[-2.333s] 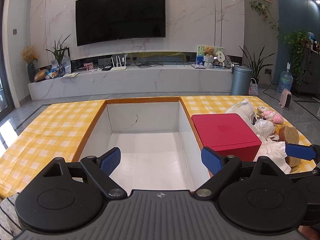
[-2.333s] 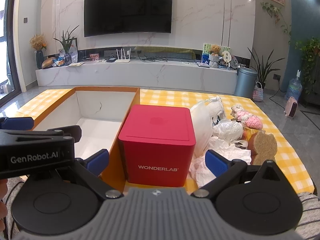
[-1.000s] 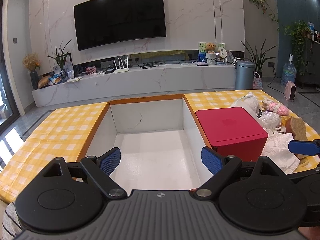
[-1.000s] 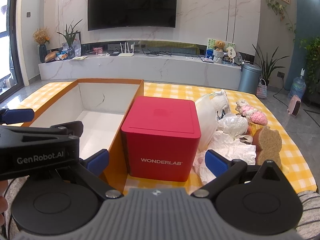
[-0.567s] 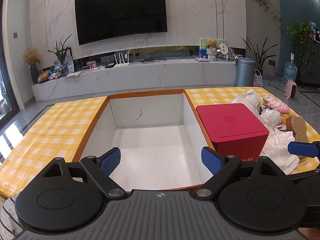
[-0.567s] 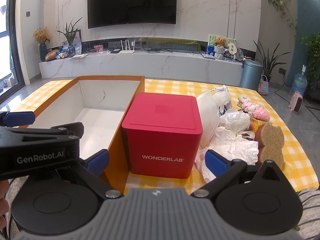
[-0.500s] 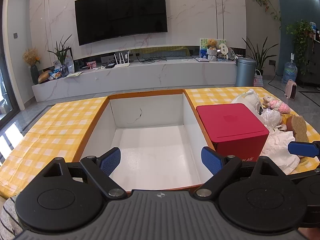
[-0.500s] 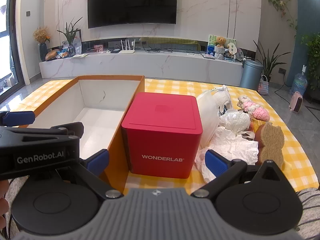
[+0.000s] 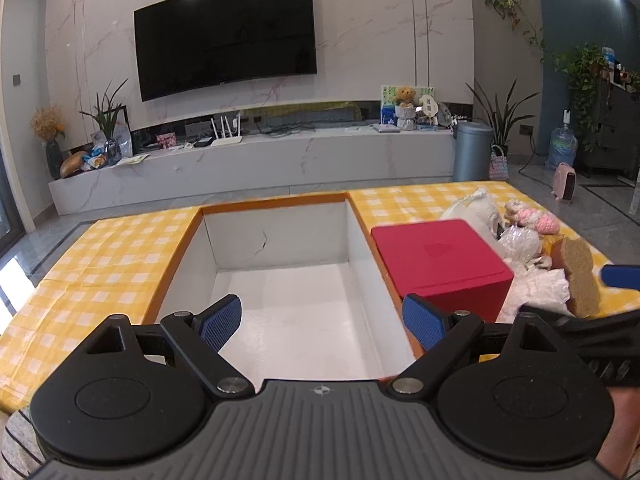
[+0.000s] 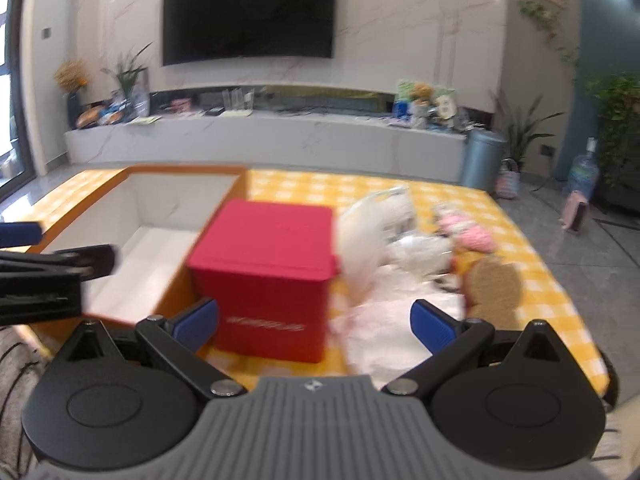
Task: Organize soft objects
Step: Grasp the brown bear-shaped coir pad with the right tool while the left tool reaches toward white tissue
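Both the left gripper (image 9: 321, 322) and right gripper (image 10: 314, 321) hang empty, fingers apart, and the soft heap of white crumpled bags (image 10: 394, 264) near the yellow-checked worktop's (image 10: 538, 300) right edge could snag or spill if grabbed carelessly beside the red plastic box (image 10: 266, 276).

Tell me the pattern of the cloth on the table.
Yellow-and-white checked tablecloth, clearest in the left wrist view.

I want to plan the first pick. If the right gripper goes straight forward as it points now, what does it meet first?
Most likely the red box: it stands directly ahead of the open right gripper, slightly left of centre. The picture is blurred, so depth is uncertain.
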`<action>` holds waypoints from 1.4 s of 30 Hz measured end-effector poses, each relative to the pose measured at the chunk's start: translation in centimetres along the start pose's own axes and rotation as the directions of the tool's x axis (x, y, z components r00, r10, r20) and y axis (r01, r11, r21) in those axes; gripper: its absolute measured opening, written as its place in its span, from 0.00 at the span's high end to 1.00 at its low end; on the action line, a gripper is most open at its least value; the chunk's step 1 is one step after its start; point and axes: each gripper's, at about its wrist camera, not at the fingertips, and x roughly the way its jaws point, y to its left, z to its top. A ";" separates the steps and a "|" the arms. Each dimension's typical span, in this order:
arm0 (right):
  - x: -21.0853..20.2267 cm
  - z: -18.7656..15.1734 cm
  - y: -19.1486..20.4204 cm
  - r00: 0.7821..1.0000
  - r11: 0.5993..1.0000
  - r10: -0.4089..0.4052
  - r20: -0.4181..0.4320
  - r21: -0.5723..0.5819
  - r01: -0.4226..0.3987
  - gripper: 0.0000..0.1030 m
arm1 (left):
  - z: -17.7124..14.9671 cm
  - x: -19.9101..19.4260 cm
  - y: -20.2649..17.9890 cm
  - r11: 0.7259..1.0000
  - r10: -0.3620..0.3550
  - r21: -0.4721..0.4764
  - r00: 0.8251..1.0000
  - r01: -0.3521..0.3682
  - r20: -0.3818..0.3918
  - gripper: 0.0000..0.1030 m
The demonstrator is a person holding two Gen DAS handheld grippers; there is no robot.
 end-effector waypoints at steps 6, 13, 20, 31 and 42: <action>-1.8 2.3 -5.3 0.989 0.989 -0.124 0.078 0.087 0.117 0.03 | 1.6 -0.6 0.0 0.999 -0.030 0.016 0.999 0.030 0.012 0.00; -0.8 7.4 -9.0 0.993 0.991 -0.104 0.048 0.088 0.099 0.02 | 3.3 -0.2 -1.3 0.997 -0.010 0.082 1.000 0.008 0.020 0.00; 1.6 10.0 -11.5 0.997 0.989 -0.054 0.063 0.141 0.045 0.02 | 4.3 0.3 -2.5 0.994 -0.031 0.104 0.999 0.029 0.018 0.00; 12.2 1.3 -13.9 0.927 0.936 -0.248 -0.282 0.178 0.304 0.03 | 5.0 2.0 -5.6 0.974 -0.161 0.152 0.984 0.171 -0.073 0.00; 15.7 -0.6 -17.5 0.919 0.888 -0.123 -0.374 0.371 0.270 0.21 | 3.7 4.5 -8.8 0.951 -0.164 0.238 0.973 0.199 -0.161 0.00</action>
